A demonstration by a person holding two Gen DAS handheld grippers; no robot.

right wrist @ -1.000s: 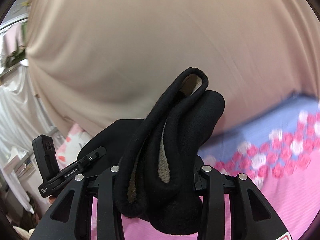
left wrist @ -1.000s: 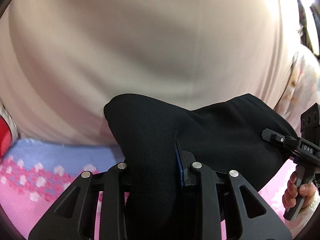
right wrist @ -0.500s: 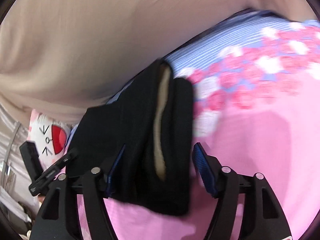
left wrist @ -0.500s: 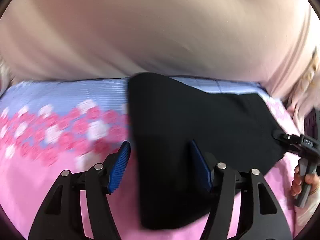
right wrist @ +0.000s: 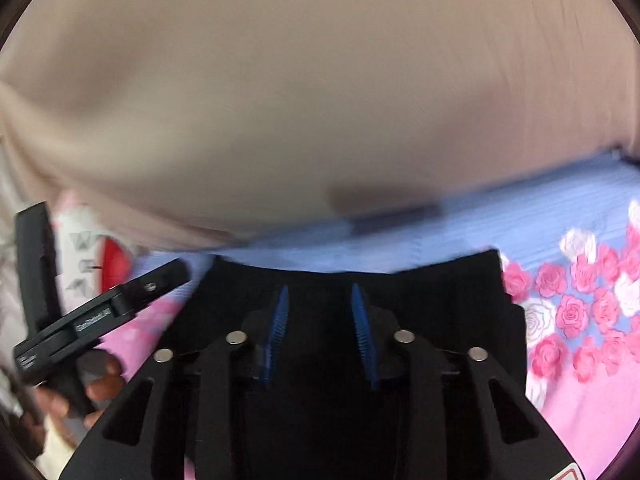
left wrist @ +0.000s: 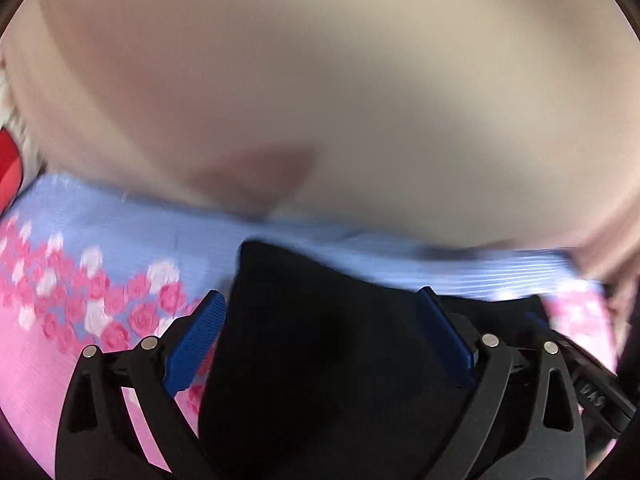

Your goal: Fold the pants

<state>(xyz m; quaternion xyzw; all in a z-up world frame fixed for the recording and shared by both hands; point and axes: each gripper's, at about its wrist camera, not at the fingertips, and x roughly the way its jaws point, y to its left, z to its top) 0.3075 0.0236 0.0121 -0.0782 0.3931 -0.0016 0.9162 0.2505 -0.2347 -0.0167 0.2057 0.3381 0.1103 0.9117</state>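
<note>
The black pants (left wrist: 328, 340) lie folded on the bed, with their far edge on the sheet's blue striped band. My left gripper (left wrist: 320, 294) hangs low over them. Its jaws are opening and stand wide, with the blue pads (left wrist: 196, 344) clear of the cloth that lies between and under them. In the right wrist view the pants (right wrist: 440, 292) spread flat below my right gripper (right wrist: 318, 292). Its jaws are closing to a narrow gap, and I see no cloth pinched between the pads (right wrist: 280, 320). Both views are blurred by motion.
The pink sheet (left wrist: 48, 360) with rose print and a blue band (left wrist: 100, 240) covers the bed. A beige curtain (left wrist: 320, 80) hangs close behind it. A cartoon pillow (right wrist: 92, 256) lies at the left, beside the left tool's body (right wrist: 100, 316) and the hand (right wrist: 96, 380) holding it.
Both grippers came down toward the bed. The pants went from hanging in the jaws to lying flat. The left jaws let go and opened wide; the right opened, then narrowed.
</note>
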